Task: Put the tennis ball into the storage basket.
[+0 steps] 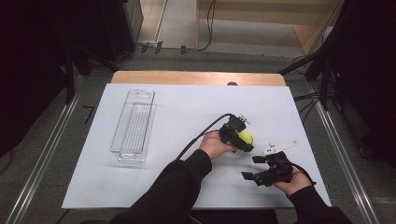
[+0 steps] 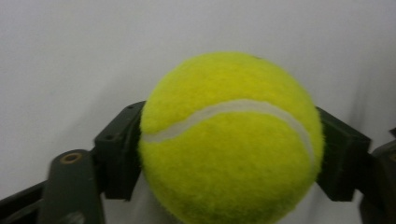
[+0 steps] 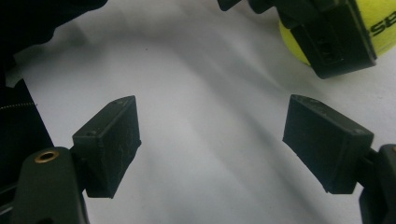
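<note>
The left gripper (image 1: 243,140) squeezes a fuzzy yellow tennis ball (image 2: 231,140) with a curvy white line. Just beside the ball, the right gripper (image 1: 254,168) holds nothing, its jaws wide apart. Far from the ball lies a clear tray (image 1: 133,122) on the white table (image 1: 187,112). Grey floor lies around.

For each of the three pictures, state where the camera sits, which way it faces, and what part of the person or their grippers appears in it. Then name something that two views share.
High view: above the person's side, facing forward and down on the white table; both forearms, left gripper and right gripper show.
Left gripper view: rides the left gripper, looking along its jaws, which clamp the tennis ball.
Right gripper view: rides the right gripper, looking along its wide-apart jaws at the table.
Shared: the ball appears in all three.
</note>
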### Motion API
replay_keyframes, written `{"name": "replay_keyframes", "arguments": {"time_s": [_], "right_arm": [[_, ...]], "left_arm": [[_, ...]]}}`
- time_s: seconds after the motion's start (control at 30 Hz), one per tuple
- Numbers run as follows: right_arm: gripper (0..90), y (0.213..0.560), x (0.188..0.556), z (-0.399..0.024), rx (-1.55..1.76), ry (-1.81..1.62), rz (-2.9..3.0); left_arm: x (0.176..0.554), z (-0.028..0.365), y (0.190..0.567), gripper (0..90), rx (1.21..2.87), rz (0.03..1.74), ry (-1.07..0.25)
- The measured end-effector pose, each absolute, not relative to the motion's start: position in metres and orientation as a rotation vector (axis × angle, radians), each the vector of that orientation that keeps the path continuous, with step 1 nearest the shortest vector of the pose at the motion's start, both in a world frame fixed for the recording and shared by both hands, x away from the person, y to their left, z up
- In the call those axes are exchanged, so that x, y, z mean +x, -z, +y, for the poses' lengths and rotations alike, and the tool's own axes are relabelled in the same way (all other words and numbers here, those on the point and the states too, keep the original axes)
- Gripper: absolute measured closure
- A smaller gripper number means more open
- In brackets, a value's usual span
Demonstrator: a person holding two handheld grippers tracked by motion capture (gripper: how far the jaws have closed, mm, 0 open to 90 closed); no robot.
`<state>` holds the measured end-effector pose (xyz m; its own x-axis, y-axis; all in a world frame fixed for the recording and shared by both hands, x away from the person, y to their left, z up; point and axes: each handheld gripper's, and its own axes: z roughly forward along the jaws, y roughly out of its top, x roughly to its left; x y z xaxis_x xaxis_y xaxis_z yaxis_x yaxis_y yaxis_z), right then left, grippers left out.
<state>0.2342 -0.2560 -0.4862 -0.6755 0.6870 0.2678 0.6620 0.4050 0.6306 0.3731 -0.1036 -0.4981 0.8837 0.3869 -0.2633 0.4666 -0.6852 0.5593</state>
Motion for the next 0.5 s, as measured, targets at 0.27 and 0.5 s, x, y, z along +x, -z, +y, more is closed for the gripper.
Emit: {"name": "replay_keyframes", "arguments": {"time_s": [0.27,0.5], "right_arm": [[16.8,0.4861,0.2342,-0.2564,1.251,-1.144,2.602],[16.9,0.4861,0.2342,-0.2566,1.249,-1.145,2.602]], "left_arm": [[0.3736,-0.1032,0.4982,26.3,2.4,0.611,0.172],[0.3747,-0.102,0.4969,26.4,2.401,0.628,0.179]]}}
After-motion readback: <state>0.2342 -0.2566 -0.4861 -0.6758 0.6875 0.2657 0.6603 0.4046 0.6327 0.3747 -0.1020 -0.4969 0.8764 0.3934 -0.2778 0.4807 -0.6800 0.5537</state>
